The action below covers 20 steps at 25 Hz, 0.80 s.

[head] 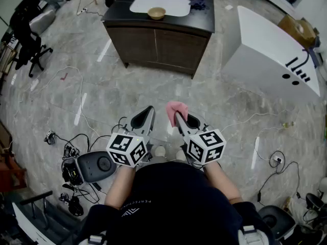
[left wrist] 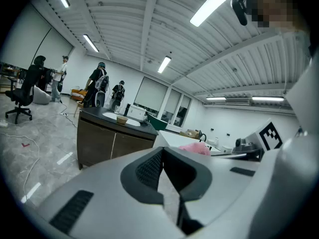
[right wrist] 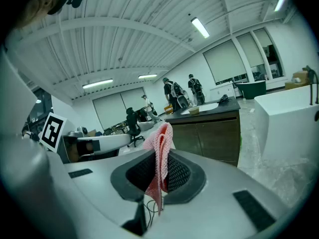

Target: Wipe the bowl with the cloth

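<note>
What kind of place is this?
Probably a lab or office test hall staged as a bathroom: a freestanding vanity cabinet, loose cables on the floor, an office chair.

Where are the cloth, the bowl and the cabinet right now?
cloth [right wrist: 160,148]: right gripper view, on its upright pink fold.
bowl [head: 157,13]: head view, on its tan outer wall.
cabinet [head: 158,45]: head view, on its brown front door.
</note>
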Each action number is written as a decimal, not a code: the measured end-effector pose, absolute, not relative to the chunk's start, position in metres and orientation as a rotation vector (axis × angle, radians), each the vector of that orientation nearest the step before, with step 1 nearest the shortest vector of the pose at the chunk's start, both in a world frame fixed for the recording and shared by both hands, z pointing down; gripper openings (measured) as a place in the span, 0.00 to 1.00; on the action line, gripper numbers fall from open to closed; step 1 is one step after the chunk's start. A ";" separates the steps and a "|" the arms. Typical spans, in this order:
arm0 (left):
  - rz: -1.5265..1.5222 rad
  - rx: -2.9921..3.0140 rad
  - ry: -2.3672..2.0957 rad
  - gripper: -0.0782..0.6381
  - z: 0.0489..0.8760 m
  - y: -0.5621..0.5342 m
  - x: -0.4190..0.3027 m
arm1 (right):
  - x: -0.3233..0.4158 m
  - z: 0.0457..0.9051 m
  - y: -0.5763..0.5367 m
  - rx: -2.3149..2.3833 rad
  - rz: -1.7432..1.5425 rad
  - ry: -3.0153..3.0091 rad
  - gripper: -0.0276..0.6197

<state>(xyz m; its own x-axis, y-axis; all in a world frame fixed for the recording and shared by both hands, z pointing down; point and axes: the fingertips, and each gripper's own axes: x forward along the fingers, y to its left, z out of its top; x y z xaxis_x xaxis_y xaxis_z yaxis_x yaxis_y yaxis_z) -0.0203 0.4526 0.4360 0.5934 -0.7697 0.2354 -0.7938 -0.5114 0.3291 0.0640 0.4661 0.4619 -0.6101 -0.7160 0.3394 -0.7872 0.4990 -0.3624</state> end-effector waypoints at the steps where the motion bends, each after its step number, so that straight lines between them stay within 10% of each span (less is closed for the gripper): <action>1: 0.085 2.421 -1.250 0.12 0.437 0.452 -0.022 | 0.061 0.463 0.466 1.305 0.743 -2.592 0.12; 20: 0.101 2.409 -1.192 0.12 0.453 0.428 -0.072 | 0.016 0.476 0.437 1.302 0.799 -2.568 0.12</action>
<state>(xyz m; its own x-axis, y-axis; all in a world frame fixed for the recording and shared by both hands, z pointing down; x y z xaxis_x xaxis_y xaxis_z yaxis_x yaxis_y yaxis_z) -0.0723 0.4280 0.4532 0.6240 -0.7378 0.2575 -0.7707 -0.5264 0.3591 0.0163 0.4367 0.4759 -0.6107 -0.7035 0.3634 -0.7855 0.4802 -0.3904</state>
